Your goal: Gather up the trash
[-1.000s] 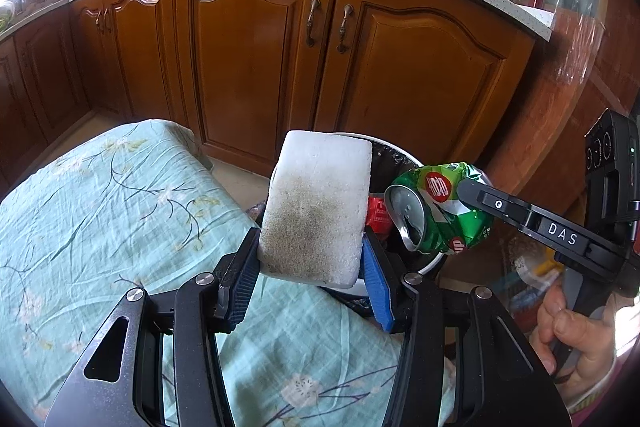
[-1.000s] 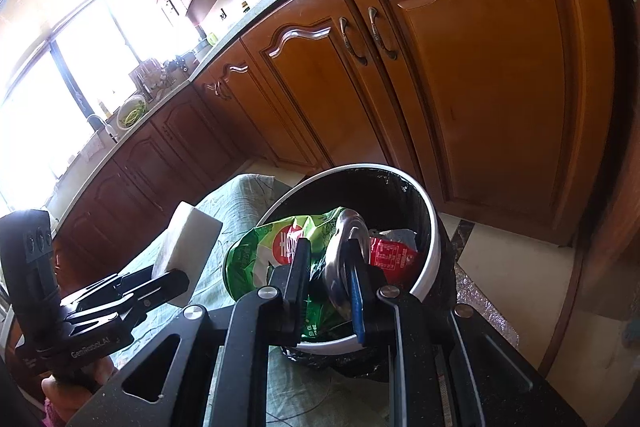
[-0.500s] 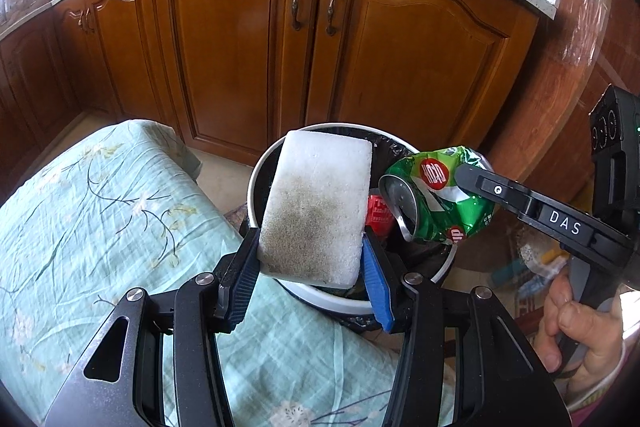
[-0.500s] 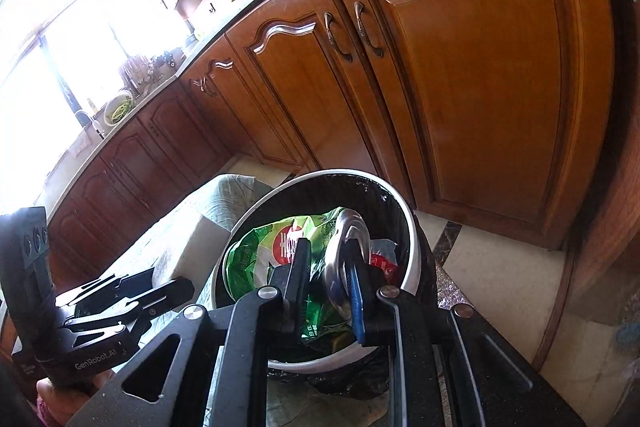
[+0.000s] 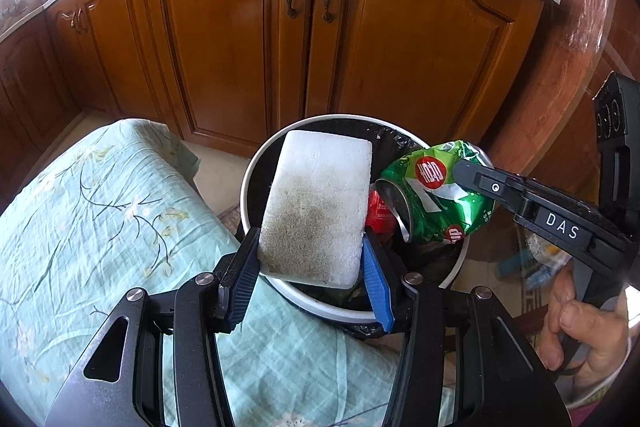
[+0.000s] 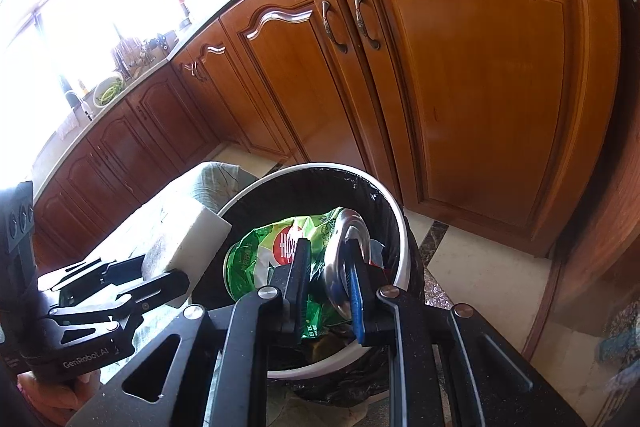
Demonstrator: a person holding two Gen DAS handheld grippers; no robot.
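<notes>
My left gripper [image 5: 308,263] is shut on a dirty white sponge [image 5: 320,211] and holds it over the near rim of a white trash bin [image 5: 256,167] lined with a black bag. My right gripper [image 6: 326,279] is shut on a crushed green soda can [image 6: 272,251] and holds it over the bin's opening. The can also shows in the left wrist view [image 5: 436,199], and the sponge in the right wrist view [image 6: 188,239]. Red trash [image 5: 378,211] lies inside the bin [image 6: 400,227].
Wooden kitchen cabinets [image 5: 248,39] stand right behind the bin. A table with a green floral cloth [image 5: 88,227] is at the left, touching the bin. Tiled floor [image 6: 480,267] lies to the right of the bin.
Both grippers have moved forward and down towards the bin. The sponge and the can now hang over its opening. Both stay gripped.
</notes>
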